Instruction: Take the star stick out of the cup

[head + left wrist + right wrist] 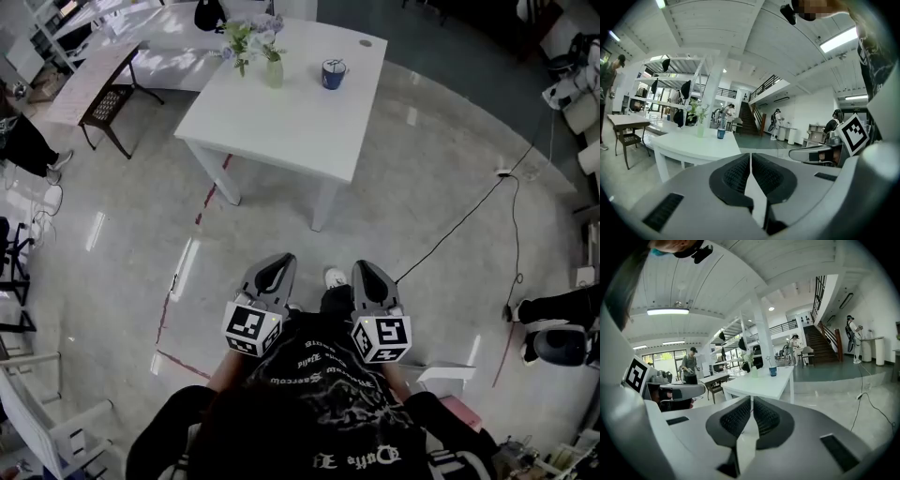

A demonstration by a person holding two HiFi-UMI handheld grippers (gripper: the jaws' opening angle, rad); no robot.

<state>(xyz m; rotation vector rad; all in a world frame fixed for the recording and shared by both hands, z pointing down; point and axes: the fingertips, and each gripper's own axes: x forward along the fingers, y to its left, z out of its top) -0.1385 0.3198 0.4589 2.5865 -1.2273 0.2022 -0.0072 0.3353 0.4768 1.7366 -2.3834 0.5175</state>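
White worktop (309, 103) stands well ahead of both grippers. Left gripper (279, 262): fingers together, holding nothing. Right gripper (364, 269): same, together and empty. Blue cup (333, 73) upright on worktop; thin star stick (768, 360) stands inside it.

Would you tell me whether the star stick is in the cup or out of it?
In the cup: the star stick rises from the blue cup, which stands upright on the white table.

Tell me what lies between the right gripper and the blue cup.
In the head view, only bare floor and then a bare stretch of white tabletop separate the right gripper from the cup.
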